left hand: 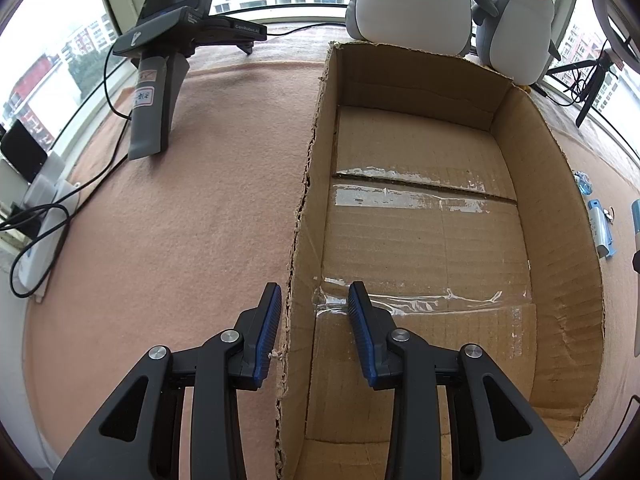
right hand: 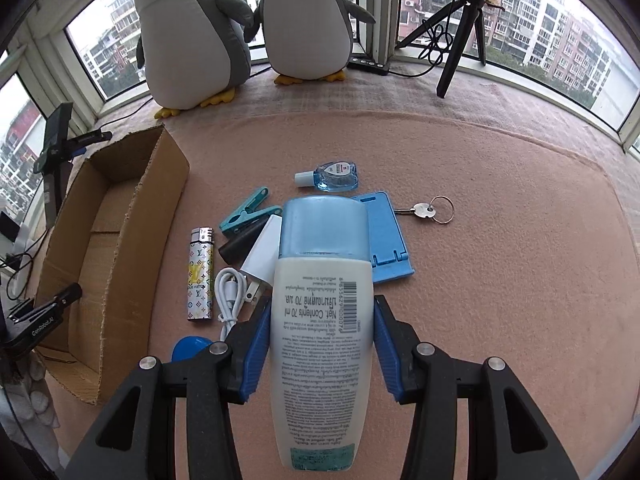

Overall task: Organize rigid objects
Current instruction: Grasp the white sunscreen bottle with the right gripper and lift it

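Right wrist view: right gripper [right hand: 322, 334] fingers clamp the bottle [right hand: 322, 312] above the tabletop [right hand: 500, 240]; the lighter [right hand: 199, 276], key [right hand: 425, 211] and others remain outside. Left gripper [left hand: 314, 320], fingers apart, straddles the empty box [left hand: 560, 216] wall.

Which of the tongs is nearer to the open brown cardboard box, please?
Left. The left tongs straddle the open brown cardboard box's near-left wall, open. The right tongs hold a white bottle with a blue cap over the clutter beside it.

White lotion bottle [right hand: 322, 344], blue cap pointing away, label upside down, above pink cloth; cardboard box [left hand: 432, 216] open, empty.
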A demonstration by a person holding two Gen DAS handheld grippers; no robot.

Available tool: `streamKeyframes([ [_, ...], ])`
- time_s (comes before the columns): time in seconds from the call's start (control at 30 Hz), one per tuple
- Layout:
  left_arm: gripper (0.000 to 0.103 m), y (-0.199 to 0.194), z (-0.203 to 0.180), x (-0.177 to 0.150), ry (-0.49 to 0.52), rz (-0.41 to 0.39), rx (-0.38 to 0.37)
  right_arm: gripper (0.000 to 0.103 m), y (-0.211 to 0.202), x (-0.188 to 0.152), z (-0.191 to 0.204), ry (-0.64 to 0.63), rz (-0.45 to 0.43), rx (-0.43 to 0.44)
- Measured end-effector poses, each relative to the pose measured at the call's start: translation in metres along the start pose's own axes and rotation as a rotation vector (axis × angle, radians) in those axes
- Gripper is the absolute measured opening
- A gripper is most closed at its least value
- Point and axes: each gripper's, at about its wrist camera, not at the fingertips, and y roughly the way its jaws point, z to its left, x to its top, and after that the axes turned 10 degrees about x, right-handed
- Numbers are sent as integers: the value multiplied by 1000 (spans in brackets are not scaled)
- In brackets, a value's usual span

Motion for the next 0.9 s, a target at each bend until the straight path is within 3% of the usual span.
streamKeyframes([
  [0.2, 33, 1, -1, 0, 1, -5, -1, 44, -12, 19, 53, -78, -36, 87],
  [0.43, 33, 1, -1, -1, -3, -8, -10, 44, 2, 27, 117, -169, -21, 162],
  [0.9, 33, 1, -2, 0, 4, -10, -12, 44, 46, 23, 168, -204, 67, 226],
])
